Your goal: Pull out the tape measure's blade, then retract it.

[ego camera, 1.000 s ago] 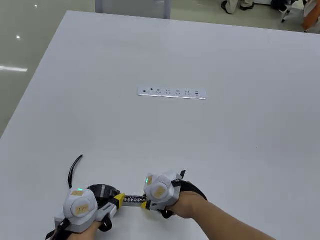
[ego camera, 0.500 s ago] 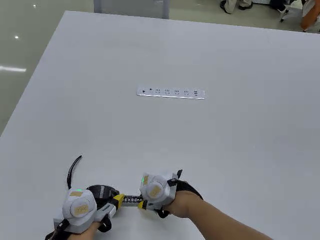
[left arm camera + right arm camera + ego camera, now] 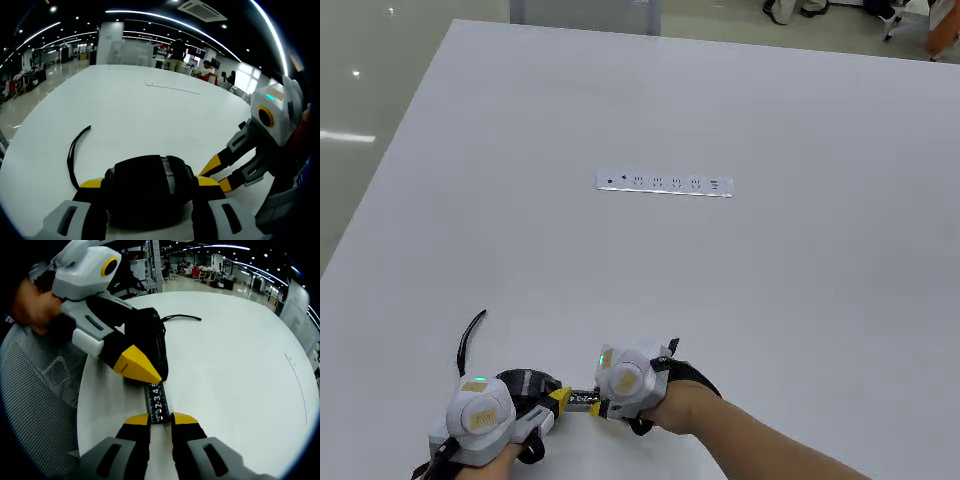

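— Checking progress first: how far along are we?

— Our left tool is closed around the black tape measure case, low over the table near its front edge. Our right tool is pinched on the end of the blade. Only a short stretch of blade shows between them, a few numerals' worth. From that alone we can't tell whether we're starting the pull or finishing the retract. Either way, the blade isn't fully home.

— And which way does it point?

— The blade leaves the case toward our right, printed face up. Its long axis runs sideways across us, roughly along the table's near edge. The wrist strap trails off on the opposite side.
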